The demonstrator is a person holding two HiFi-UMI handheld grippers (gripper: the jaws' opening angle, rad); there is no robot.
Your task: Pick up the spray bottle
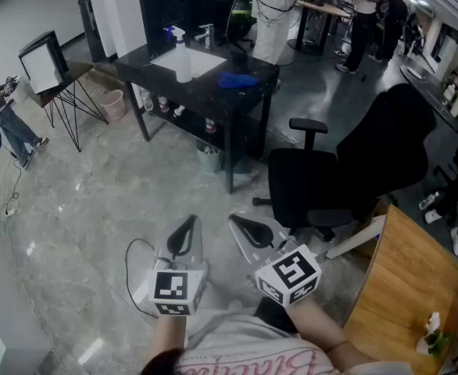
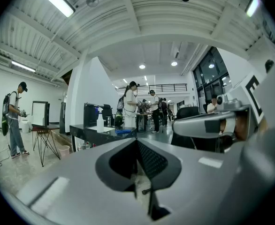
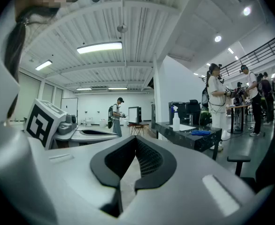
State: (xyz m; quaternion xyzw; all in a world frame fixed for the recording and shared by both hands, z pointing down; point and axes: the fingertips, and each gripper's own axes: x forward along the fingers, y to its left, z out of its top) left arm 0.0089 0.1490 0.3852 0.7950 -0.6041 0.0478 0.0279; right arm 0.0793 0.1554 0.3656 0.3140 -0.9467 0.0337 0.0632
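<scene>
A white spray bottle with a blue trigger head stands upright on a black table far across the floor. It shows small in the left gripper view and in the right gripper view. My left gripper and right gripper are held side by side close to my body, well short of the table. Both point roughly level toward it. The left gripper has its jaws together with nothing between them. The right gripper looks the same, tips meeting and holding nothing.
On the black table lie a blue cloth and a white sheet by a faucet. A black office chair stands to the right, a wooden tabletop at lower right, a bin left of the table. People stand at left and behind.
</scene>
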